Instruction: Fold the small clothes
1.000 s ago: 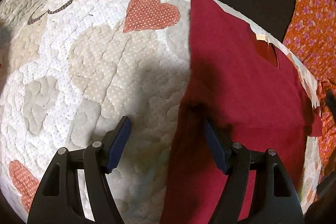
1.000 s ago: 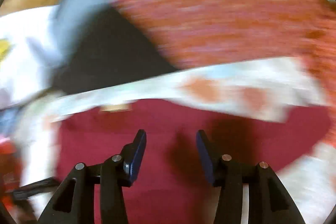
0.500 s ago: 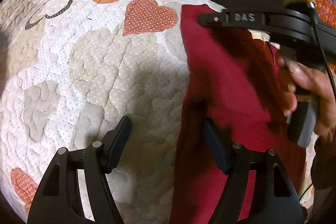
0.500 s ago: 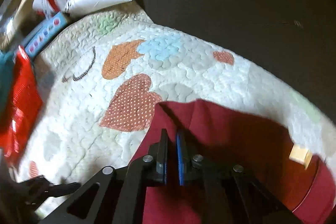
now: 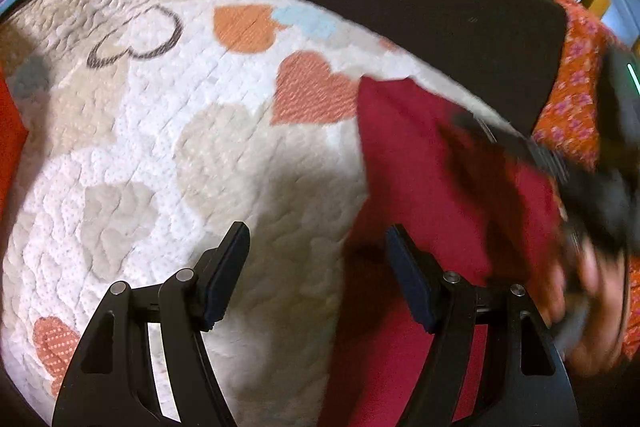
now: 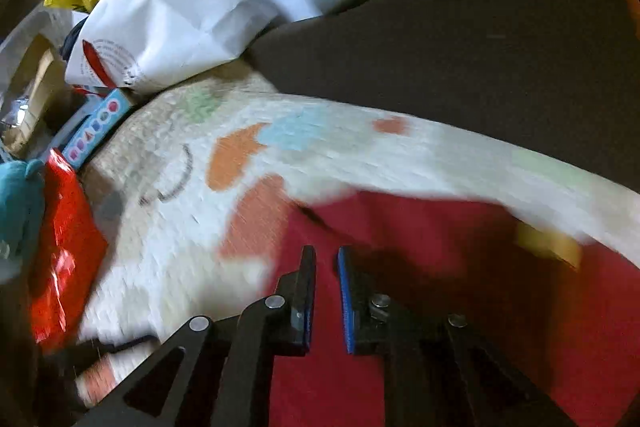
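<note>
Dark red garment (image 5: 432, 187) lies flat on heart-print quilt (image 5: 168, 163), right part of scene, far corner beside coral heart patch.

Left gripper (image 5: 316, 275): jaws spread wide, released, straddling garment's left edge, nothing gripped.

Right gripper (image 6: 326, 301): jaws nearly clenched, thin gap; view blurred, cannot tell if cloth pinched.

Risks, judged: pinch catching single layer or none, so fold drags crooked; fast sweep bunching fabric; both grippers crowded at same edge may collide; quilt snagged along with cloth.

My left tongs (image 5: 316, 275) hang open over the heart quilt (image 5: 168, 155) — right pad (image 5: 408, 283) above the red garment's (image 5: 432, 187) edge.
</note>
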